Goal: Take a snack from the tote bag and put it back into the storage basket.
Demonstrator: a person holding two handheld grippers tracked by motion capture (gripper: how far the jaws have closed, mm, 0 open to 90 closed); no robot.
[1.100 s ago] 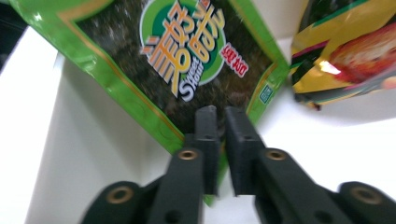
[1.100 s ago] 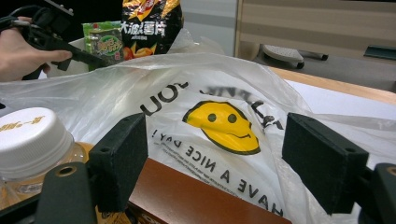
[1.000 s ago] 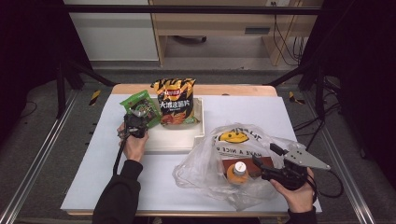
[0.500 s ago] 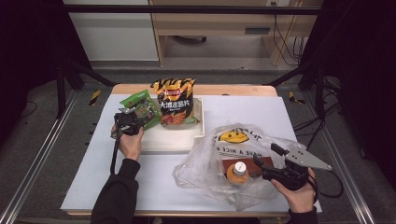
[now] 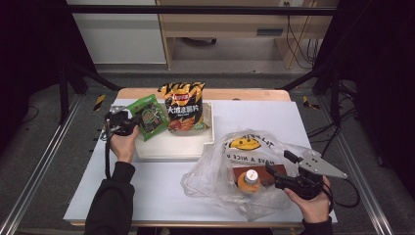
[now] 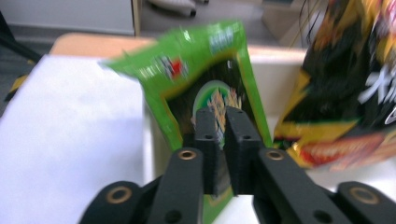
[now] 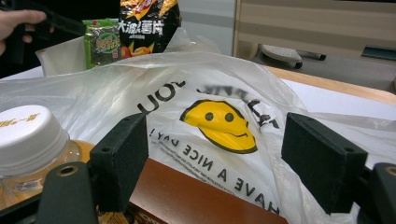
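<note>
The left gripper (image 5: 128, 123) has lifted the green snack bag (image 5: 149, 116) higher at the white tray's (image 5: 171, 147) nine o'clock edge, jaws pinching it. The right gripper (image 5: 288, 183) waits, jaws wide, by the plastic bag (image 5: 235, 161).

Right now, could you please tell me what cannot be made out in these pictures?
- Green snack bag: print blurred in the left gripper view; its lower part is hidden behind the left gripper, whose jaws are shut on it.
- Brown box: label cut off by the bottom edge of the right gripper view.
- Bottle: label veiled by the plastic bag in the high view.
- Right gripper: jaws open.
</note>
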